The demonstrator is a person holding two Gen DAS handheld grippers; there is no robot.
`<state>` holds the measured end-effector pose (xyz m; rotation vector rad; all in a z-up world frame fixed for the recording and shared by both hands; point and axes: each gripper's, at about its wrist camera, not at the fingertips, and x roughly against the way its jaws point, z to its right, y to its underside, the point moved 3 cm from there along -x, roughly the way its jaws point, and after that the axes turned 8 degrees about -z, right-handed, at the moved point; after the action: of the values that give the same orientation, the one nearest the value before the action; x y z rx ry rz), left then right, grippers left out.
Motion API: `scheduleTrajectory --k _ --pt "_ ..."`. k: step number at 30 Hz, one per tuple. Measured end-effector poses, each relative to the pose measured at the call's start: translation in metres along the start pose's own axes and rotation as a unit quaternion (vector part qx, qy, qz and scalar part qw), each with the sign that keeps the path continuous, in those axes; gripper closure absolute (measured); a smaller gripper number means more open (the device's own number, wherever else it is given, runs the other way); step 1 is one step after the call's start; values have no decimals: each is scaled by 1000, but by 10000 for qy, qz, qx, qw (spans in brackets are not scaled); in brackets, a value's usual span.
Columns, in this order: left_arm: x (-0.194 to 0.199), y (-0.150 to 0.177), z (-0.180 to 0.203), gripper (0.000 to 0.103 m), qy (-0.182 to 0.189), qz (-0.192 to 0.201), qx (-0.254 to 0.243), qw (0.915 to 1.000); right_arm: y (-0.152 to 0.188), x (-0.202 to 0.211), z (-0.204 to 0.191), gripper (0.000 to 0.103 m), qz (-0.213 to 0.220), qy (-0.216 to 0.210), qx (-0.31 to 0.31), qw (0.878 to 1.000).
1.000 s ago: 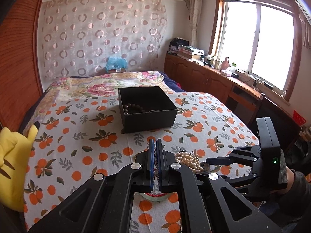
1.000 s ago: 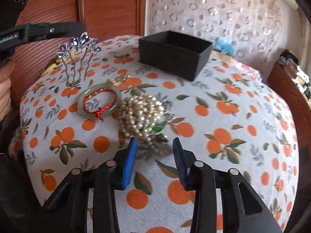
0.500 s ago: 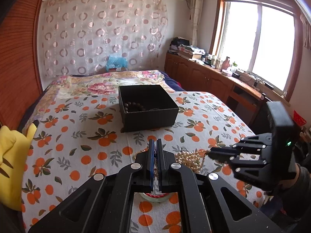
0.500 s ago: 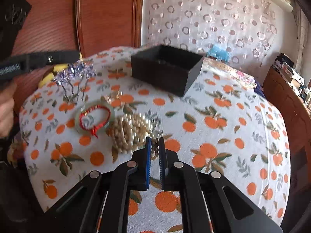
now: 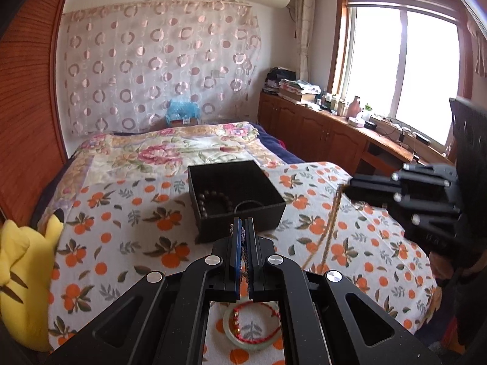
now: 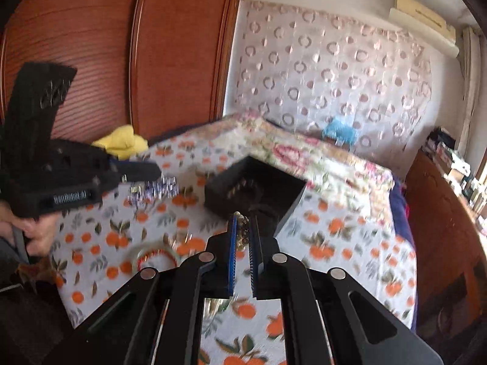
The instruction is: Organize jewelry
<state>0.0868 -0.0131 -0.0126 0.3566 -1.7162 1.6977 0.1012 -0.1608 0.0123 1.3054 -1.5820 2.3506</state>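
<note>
A black open box [image 5: 236, 196] stands on the orange-print bedspread and holds a dark bead bracelet [image 5: 213, 199]; it also shows in the right wrist view [image 6: 255, 187]. My left gripper [image 5: 243, 228] is shut on a purple crystal hair comb [image 6: 155, 190], lifted near the box. My right gripper [image 6: 243, 228] is shut on a pearl necklace [image 6: 242, 234], whose strand [image 5: 330, 228] hangs down to the bed. A jade bangle with a red cord [image 5: 252, 325] lies on the bed below the left gripper, also in the right wrist view [image 6: 153, 255].
A yellow plush toy [image 5: 21, 273] lies at the bed's left edge. A floral quilt [image 5: 170, 152] covers the far bed. Wooden cabinets [image 5: 322, 133] with clutter run under the window at right. A wooden wardrobe [image 6: 121, 60] stands left.
My right gripper closed on the pearl necklace and lifted it off the bed toward the box. My left gripper rose and moved forward with the hair comb.
</note>
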Motion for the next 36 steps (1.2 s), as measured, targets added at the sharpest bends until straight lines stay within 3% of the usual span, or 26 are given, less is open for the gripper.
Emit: scheduleTrajectory --k 18,22,30,36 --pt "-5 -56 -2 101 -130 267 -230 9993 -89 25 43 95 652 327 -184 9972" --pt "-7 -63 -4 101 -173 282 -243 9992 -105 23 56 95 695 181 -388 9967" --pt "-12 -57 -10 101 -193 234 -172 9994 -99 30 49 95 645 66 -261 9976" --pt "-16 -52 -12 101 -157 191 -126 9996 -117 63 53 95 939 116 -190 9953"
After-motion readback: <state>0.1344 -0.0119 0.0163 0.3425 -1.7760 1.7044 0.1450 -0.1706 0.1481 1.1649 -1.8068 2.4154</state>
